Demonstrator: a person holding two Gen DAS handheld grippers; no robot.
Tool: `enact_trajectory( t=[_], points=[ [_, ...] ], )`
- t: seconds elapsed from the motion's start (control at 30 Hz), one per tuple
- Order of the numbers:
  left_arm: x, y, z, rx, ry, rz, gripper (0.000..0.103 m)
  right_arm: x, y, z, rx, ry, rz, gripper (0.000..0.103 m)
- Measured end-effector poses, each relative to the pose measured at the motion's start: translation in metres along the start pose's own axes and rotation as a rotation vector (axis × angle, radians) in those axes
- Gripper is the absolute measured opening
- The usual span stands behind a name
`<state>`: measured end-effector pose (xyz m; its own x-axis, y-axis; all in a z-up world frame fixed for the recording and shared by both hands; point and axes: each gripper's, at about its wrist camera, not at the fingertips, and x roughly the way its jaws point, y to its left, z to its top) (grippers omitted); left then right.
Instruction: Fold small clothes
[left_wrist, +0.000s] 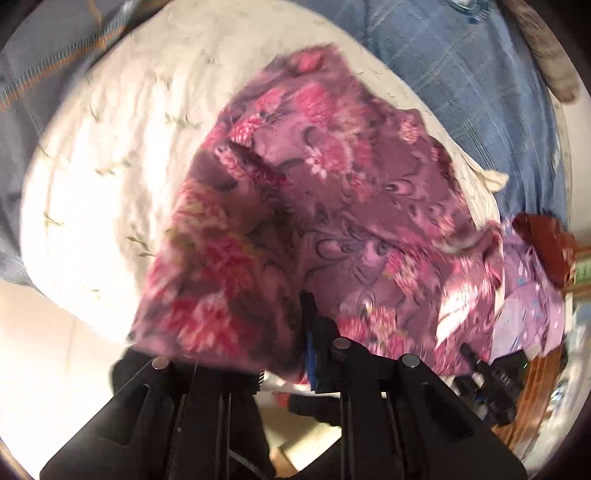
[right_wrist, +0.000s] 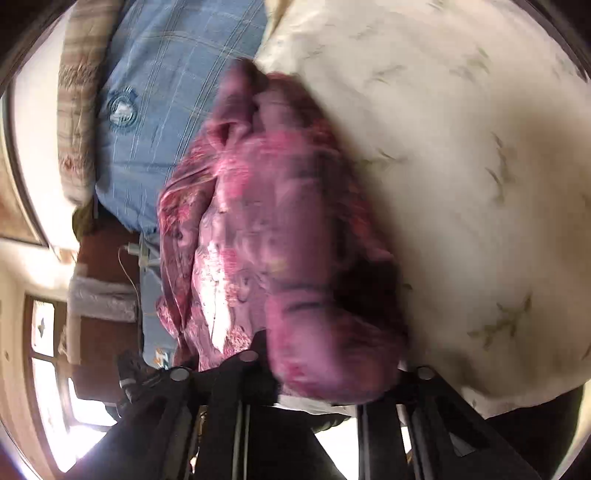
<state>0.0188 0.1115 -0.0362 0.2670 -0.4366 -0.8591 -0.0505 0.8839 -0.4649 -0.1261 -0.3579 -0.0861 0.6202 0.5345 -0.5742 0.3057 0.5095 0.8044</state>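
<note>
Garment, purple with pink flowers, hangs bunched over a cream quilt with blue bedding behind it. Left gripper is nearly closed, pinching its near edge. Right gripper is likewise clamped on a fold draped over its fingers.

purple-pink floral garment, cream leaf-sprigged pillow, blue checked bedspread

place: home bedroom | signs: cream bedspread, blue checked quilt, window
</note>
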Motion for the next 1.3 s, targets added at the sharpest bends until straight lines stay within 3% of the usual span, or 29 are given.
enact_trajectory(
  t=[0.1, 0.17, 0.2, 0.27, 0.37, 0.5, 0.6, 0.7, 0.87, 0.9, 1.0, 1.07, 1.17, 1.3],
  points=[
    [-0.035, 0.000, -0.016, 0.153, -0.013, -0.019, 0.025, -0.025, 0.016, 0.002, -0.069, 0.005, -0.053, 0.024],
    [-0.065, 0.002, -0.028, 0.234, -0.054, -0.063, 0.037, -0.050, 0.026, 0.001, -0.125, -0.034, -0.093, 0.025],
    [-0.076, 0.001, -0.030, 0.254, -0.087, -0.065, 0.040, -0.063, 0.029, 0.000, -0.147, -0.065, -0.107, 0.025],
    [-0.100, -0.007, -0.024, 0.272, -0.169, -0.087, 0.057, -0.089, 0.037, 0.002, -0.190, -0.159, -0.130, 0.026],
    [-0.103, -0.023, 0.008, 0.246, -0.227, -0.116, 0.072, -0.105, 0.050, 0.010, -0.219, -0.255, -0.099, 0.030],
    [-0.050, -0.027, 0.038, 0.170, -0.109, -0.116, 0.072, -0.072, 0.072, 0.038, -0.194, -0.202, 0.044, 0.041],
    [-0.014, -0.014, 0.044, 0.076, -0.024, -0.156, 0.072, -0.032, 0.078, 0.060, -0.150, -0.144, 0.079, 0.041],
    [0.002, -0.010, 0.051, 0.048, 0.005, -0.161, 0.072, 0.001, 0.072, 0.076, -0.089, -0.101, 0.098, 0.041],
    [0.010, -0.025, 0.107, 0.047, -0.030, -0.127, 0.070, 0.048, 0.073, 0.110, 0.015, -0.019, 0.106, 0.041],
    [0.003, -0.025, 0.127, 0.000, -0.067, -0.149, 0.070, 0.047, 0.078, 0.119, 0.015, -0.046, 0.123, 0.041],
    [-0.026, -0.021, 0.159, -0.105, -0.160, -0.272, 0.070, 0.018, 0.102, 0.151, -0.036, -0.241, 0.194, 0.041],
    [-0.045, -0.022, 0.164, -0.109, -0.209, -0.302, 0.072, 0.003, 0.110, 0.156, -0.036, -0.265, 0.244, 0.041],
    [-0.051, -0.019, 0.152, -0.081, -0.219, -0.294, 0.072, -0.006, 0.114, 0.141, -0.089, -0.229, 0.210, 0.045],
    [-0.019, -0.011, 0.133, -0.095, -0.139, -0.238, 0.072, 0.018, 0.096, 0.101, -0.061, -0.064, 0.195, 0.050]
  ],
)
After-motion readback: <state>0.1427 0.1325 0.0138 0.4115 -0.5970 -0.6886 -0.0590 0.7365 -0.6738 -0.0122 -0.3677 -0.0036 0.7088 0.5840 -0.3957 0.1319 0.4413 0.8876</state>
